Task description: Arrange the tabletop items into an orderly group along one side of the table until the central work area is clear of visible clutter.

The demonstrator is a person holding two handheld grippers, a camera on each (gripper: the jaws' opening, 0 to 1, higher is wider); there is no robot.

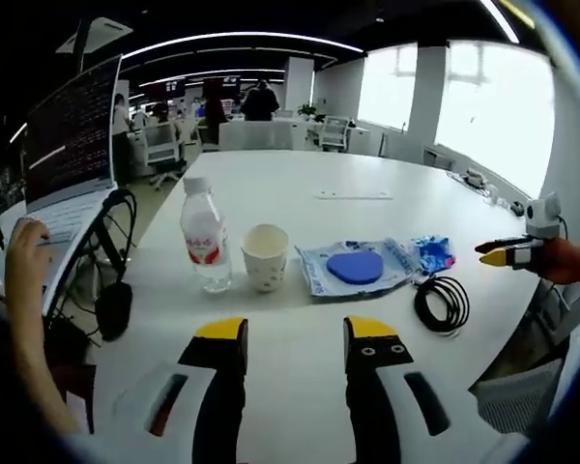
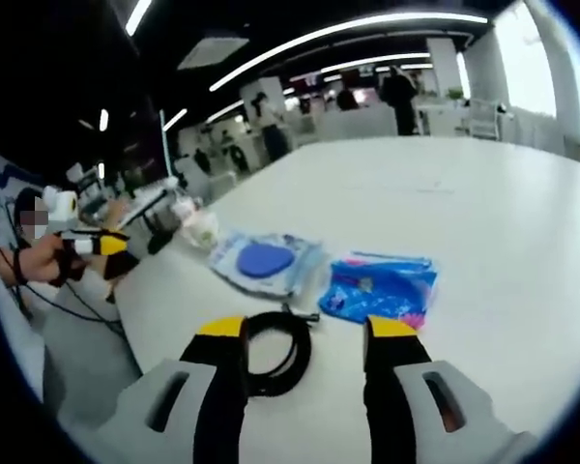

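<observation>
- Left gripper (image 1: 295,333): jaws stood wide apart, nothing between them, hovering over bare white tabletop (image 1: 367,184).
- Left gripper view, landmark paper cup (image 1: 266,256): water bottle (image 1: 205,237) just beside it, clear packet with blue disc (image 1: 356,267) on its other side, blue wrapper (image 1: 432,253) beyond that, black coiled cable (image 1: 443,303) nearest the edge.
- That view also caught a laptop (image 1: 70,145).
- Right gripper (image 2: 307,333): jaws spread, empty, with the cable (image 2: 275,350) between them.
- Right gripper view showed wrapper (image 2: 382,287) detail; cup blurred.
</observation>
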